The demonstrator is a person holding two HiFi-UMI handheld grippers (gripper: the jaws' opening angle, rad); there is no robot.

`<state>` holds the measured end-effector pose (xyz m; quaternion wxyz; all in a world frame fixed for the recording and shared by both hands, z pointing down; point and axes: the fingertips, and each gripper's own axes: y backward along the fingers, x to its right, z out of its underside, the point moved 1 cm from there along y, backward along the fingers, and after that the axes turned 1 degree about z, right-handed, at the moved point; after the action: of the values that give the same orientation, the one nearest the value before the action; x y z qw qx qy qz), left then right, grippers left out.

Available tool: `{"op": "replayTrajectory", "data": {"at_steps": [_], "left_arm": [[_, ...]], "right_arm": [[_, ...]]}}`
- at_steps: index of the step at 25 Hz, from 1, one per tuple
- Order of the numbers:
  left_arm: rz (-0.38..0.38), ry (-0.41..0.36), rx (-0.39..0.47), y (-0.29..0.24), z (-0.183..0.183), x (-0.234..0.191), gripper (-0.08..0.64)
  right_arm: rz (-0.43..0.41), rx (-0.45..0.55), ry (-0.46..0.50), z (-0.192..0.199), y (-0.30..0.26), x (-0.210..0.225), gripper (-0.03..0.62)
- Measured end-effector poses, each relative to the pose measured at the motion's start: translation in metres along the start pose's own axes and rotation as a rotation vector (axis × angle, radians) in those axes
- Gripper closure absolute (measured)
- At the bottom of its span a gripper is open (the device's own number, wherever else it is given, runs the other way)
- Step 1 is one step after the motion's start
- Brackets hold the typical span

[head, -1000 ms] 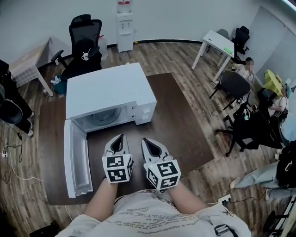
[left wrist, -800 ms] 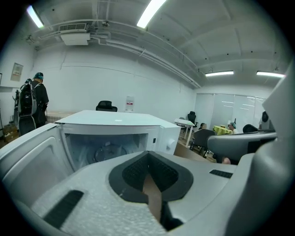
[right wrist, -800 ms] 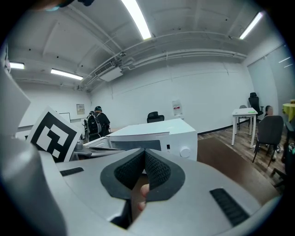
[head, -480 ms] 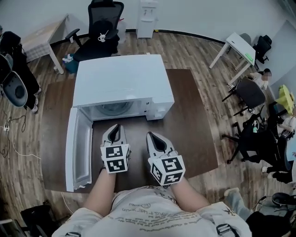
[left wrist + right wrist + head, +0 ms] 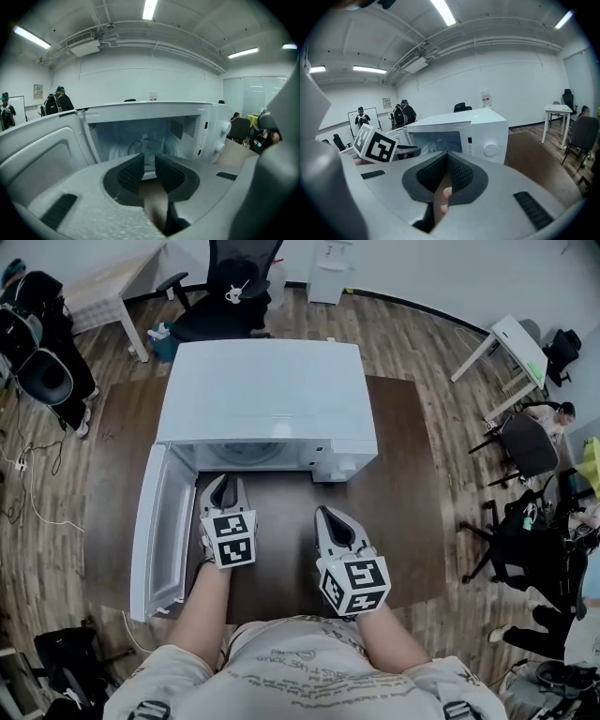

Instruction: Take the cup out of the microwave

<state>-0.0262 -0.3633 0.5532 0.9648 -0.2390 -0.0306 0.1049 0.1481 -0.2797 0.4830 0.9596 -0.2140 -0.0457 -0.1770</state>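
A white microwave [image 5: 267,390] stands on the brown table [image 5: 403,484], with its door [image 5: 155,521] swung open to the left. In the left gripper view a clear cup [image 5: 148,149] stands on the turntable inside the lit cavity, straight beyond the jaws. My left gripper [image 5: 225,482] is just in front of the cavity mouth; its jaws [image 5: 149,161] stand a narrow gap apart and hold nothing. My right gripper [image 5: 328,514] hangs farther back over the table, right of the left one. Its jaws [image 5: 446,161] are shut and empty.
The open door juts toward me along the table's left side. Control knobs [image 5: 491,149] sit on the microwave's right front. Office chairs [image 5: 234,287], small tables [image 5: 511,338] and standing people [image 5: 404,114] surround the table on a wood floor.
The left gripper has moved forward toward the open cavity, and a thin gap shows between its jaws. The right gripper stays back. The head view has shifted, so the microwave sits more central.
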Motion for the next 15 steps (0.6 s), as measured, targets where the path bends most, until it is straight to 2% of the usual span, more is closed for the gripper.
{"op": "replayTrajectory", "data": {"at_steps": [10, 15], "left_arm": [[-0.114, -0.021, -0.033, -0.048, 0.012, -0.032, 0.494], [-0.13, -0.037, -0.047, -0.074, 0.015, -0.043, 0.482]], "right_arm": [[0.038, -0.033, -0.016, 0.007, 0.003, 0.031, 0.583], [0.045, -0.042, -0.011, 0.009, 0.0, 0.035, 0.582]]}}
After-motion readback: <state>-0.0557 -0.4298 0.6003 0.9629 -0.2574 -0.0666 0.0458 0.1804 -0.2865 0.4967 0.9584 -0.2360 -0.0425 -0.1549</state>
